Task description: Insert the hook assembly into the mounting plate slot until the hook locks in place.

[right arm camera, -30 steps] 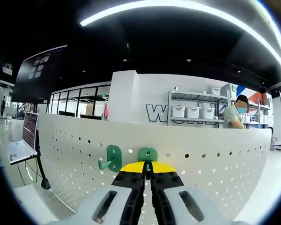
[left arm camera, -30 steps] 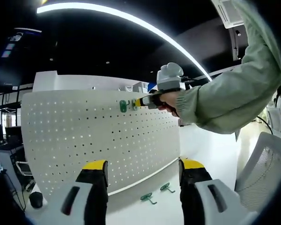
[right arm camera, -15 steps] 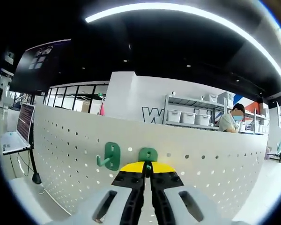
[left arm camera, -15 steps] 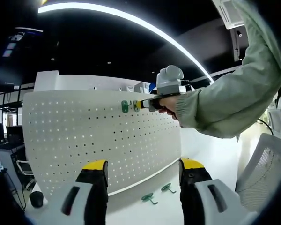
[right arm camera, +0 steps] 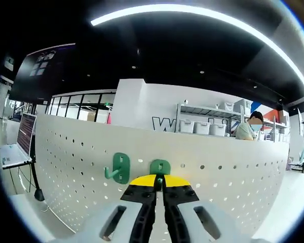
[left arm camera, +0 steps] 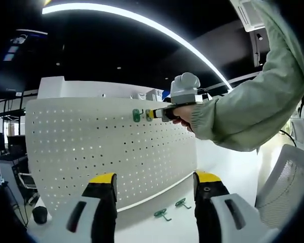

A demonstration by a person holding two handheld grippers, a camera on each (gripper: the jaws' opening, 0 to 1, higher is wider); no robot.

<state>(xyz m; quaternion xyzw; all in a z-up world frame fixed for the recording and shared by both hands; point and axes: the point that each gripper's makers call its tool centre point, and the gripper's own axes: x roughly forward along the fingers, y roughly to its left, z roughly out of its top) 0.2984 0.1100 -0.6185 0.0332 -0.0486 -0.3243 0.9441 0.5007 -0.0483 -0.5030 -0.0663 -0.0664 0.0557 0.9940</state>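
A white pegboard plate (left arm camera: 106, 147) stands upright on the table. In the right gripper view my right gripper (right arm camera: 159, 180) is shut on a green hook (right arm camera: 160, 166), whose back plate lies against the pegboard (right arm camera: 233, 177) near its top edge. A second green hook (right arm camera: 118, 168) hangs on the board just left of it. In the left gripper view both hooks (left arm camera: 137, 115) show high on the board, with the right gripper (left arm camera: 153, 114) held at them by a hand in a green sleeve (left arm camera: 243, 106). My left gripper (left arm camera: 154, 178) stands open, well back from the board, with nothing between its jaws.
Two loose green hooks (left arm camera: 162, 213) (left arm camera: 181, 203) lie on the white table at the foot of the board. A mesh chair back (left arm camera: 283, 187) is at the right. A laptop (right arm camera: 21, 147) sits left of the board. Shelves with bins (right arm camera: 202, 126) and a person stand behind.
The right gripper with its hook has shifted slightly right along the board's top; otherwise the scene holds steady. My left gripper has not moved.
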